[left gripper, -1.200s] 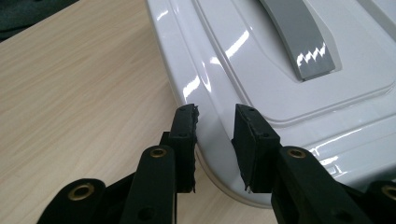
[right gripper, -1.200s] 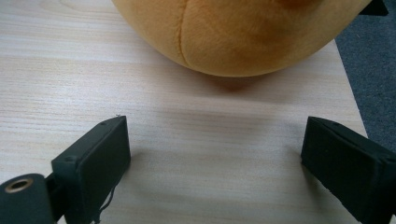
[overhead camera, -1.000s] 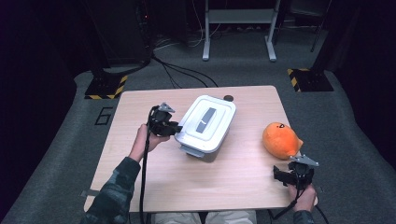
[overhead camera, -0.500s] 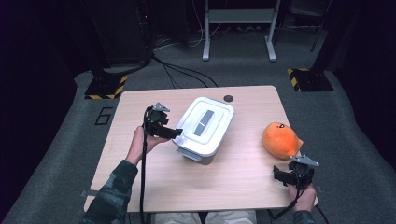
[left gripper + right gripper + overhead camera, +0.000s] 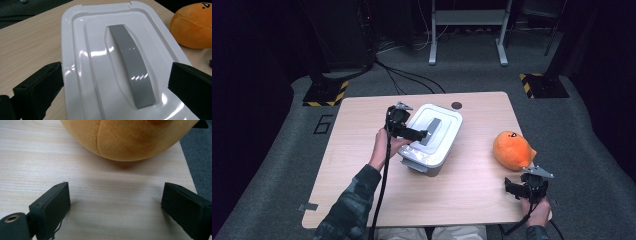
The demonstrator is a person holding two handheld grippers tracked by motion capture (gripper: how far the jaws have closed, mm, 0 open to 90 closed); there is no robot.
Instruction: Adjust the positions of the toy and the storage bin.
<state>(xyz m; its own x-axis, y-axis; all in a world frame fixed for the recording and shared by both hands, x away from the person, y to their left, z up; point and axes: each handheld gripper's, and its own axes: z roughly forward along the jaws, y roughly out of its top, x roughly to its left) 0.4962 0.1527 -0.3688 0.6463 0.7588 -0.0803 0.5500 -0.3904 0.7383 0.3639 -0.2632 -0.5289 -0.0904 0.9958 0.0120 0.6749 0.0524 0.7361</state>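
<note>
A white box with a lid stands mid-table, a grey handle set into the lid. My left gripper hovers over the lid's left side, pointing at the handle. Its jaws have just been opening and stand wide apart, with nothing pressed between them. In the left gripper view the handle and the lid lie under the left gripper. An orange plush toy sits at the table's right. My right gripper rests open near the front right corner. The plush lies just beyond the right gripper.
A small dark round spot marks the wooden table behind the box. Beyond the table are floor cables, two bases with yellow-black tape, and a metal frame.
The left gripper has moved right from beside the box to over its lid, and its jaws have gone from shut to wide open. The right gripper has stayed put.
</note>
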